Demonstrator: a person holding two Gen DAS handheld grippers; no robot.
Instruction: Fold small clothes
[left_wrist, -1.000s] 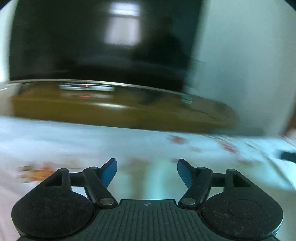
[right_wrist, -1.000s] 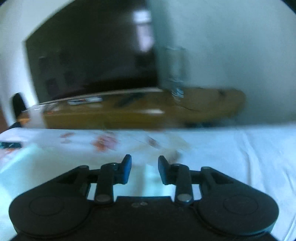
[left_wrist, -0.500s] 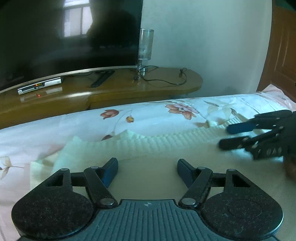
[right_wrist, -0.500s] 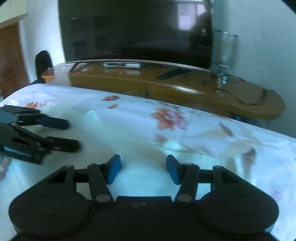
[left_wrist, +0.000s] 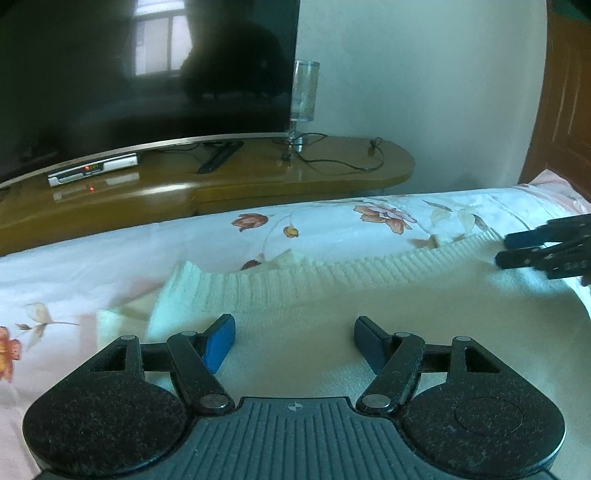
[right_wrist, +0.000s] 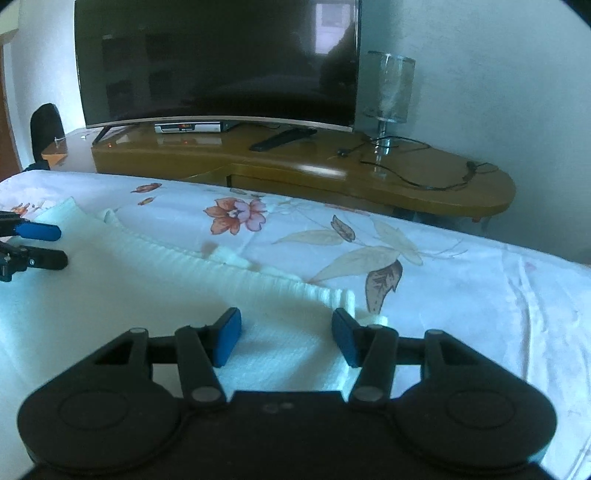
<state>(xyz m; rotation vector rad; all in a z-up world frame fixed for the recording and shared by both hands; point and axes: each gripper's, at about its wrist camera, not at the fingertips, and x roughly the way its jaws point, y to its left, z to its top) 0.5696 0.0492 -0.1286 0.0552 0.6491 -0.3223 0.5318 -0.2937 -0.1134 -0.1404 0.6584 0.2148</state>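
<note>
My right gripper (left_wrist: 508, 251) is cut off by the frame edge at far right of my left wrist view; only its finger ends show. My left gripper (right_wrist: 62, 246) is likewise cropped at far left of the right wrist view. The cream ribbed knit sweater (left_wrist: 369, 314) runs under both gripper bodies, its near part hidden. The silver set-top box (right_wrist: 190, 127) display ahead is too small to read.
</note>
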